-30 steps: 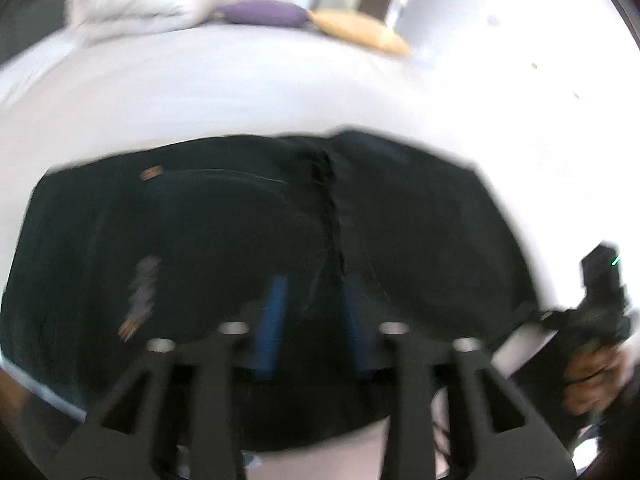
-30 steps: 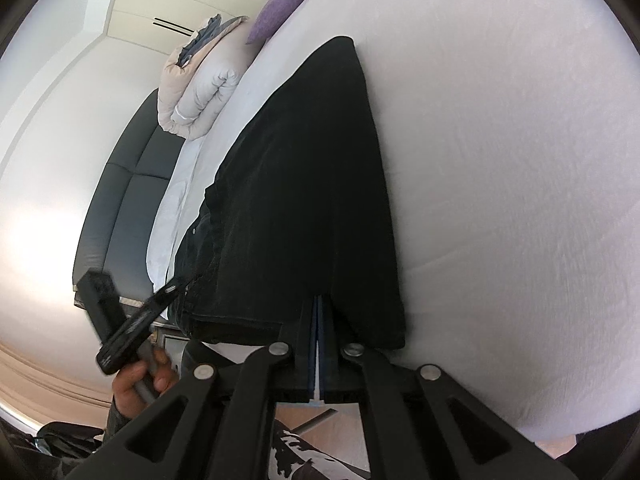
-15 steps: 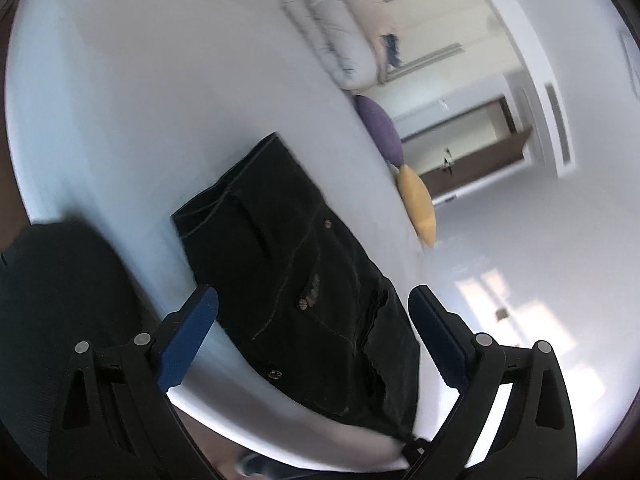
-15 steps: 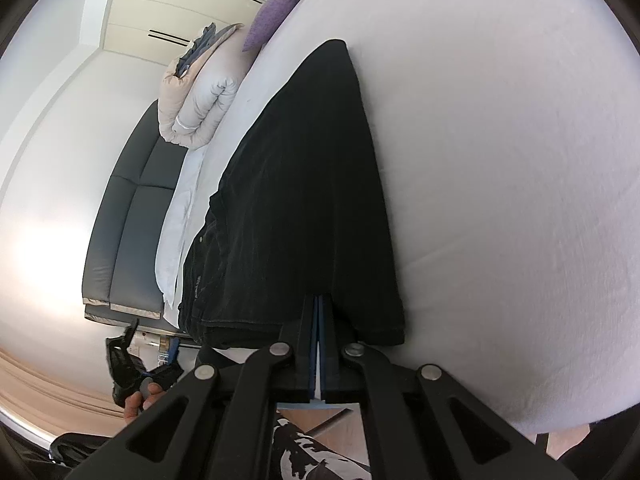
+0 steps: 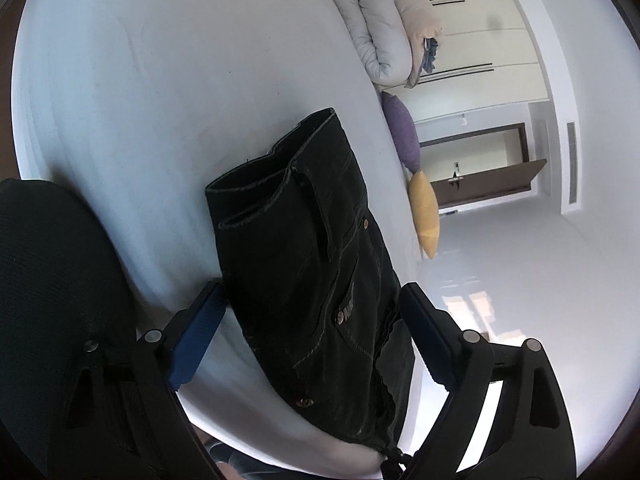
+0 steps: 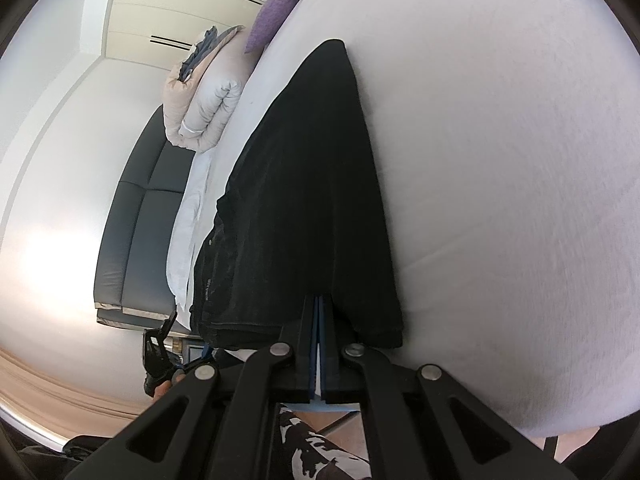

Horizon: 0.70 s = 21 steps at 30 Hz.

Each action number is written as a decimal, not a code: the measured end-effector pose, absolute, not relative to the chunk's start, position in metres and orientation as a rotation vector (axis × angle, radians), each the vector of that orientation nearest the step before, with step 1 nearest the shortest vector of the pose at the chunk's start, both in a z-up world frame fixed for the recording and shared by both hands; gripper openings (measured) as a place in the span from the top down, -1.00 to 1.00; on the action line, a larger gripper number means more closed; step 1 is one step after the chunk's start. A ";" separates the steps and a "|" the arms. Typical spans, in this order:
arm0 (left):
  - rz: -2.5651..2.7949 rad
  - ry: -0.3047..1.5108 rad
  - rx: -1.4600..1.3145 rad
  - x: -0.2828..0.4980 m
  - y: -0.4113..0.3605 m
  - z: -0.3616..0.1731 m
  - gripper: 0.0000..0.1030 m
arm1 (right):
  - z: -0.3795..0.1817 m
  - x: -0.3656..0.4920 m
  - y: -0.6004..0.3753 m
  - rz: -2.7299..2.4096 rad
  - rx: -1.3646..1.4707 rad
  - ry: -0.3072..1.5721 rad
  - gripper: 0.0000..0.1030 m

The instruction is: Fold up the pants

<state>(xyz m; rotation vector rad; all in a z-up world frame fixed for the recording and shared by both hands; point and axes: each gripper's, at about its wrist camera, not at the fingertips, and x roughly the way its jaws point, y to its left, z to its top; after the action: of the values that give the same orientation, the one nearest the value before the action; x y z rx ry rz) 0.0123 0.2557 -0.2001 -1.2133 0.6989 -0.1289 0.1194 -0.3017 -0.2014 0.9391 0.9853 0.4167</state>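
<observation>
Black denim pants (image 5: 316, 264) lie folded on the white bed sheet (image 5: 140, 100), near its edge. In the left wrist view my left gripper (image 5: 316, 328) is open, its blue-padded fingers (image 5: 198, 330) spread on either side of the pants' waist end, holding nothing. In the right wrist view the pants (image 6: 308, 200) stretch away from my right gripper (image 6: 319, 312), which is shut at the pants' near hem edge; whether cloth is pinched between the pads is hidden. The left gripper (image 6: 158, 354) shows small at lower left.
A rolled duvet (image 5: 384, 28), a purple pillow (image 5: 402, 132) and a yellow pillow (image 5: 425, 216) lie at the far side of the bed. A dark sofa (image 6: 136, 220) stands beside the bed. A black chair back (image 5: 52, 300) is at lower left.
My left gripper has opened, let go of the pants and swung round to the waist end, then moved closer. The right gripper has stayed shut at the hem.
</observation>
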 end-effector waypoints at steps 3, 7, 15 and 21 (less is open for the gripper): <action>-0.142 0.671 -1.266 0.018 0.259 -0.205 -0.70 | -0.197 0.118 -0.304 0.429 0.961 0.970 1.00; -0.150 0.678 -1.270 0.018 0.262 -0.204 -0.18 | -0.183 0.119 -0.301 0.451 0.969 0.943 0.93; -0.158 0.690 -1.273 0.004 0.261 -0.199 0.09 | -0.133 0.151 -0.269 0.560 0.877 0.906 0.93; -0.178 0.698 -1.382 0.010 0.267 -0.217 0.06 | -0.117 0.203 -0.213 0.638 0.745 0.967 0.93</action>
<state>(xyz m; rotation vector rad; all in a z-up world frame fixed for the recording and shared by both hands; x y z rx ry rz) 0.0099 0.2671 -0.2170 -1.3825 0.6976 -0.1776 0.2031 -0.2134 -0.1166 0.7449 0.9670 0.6376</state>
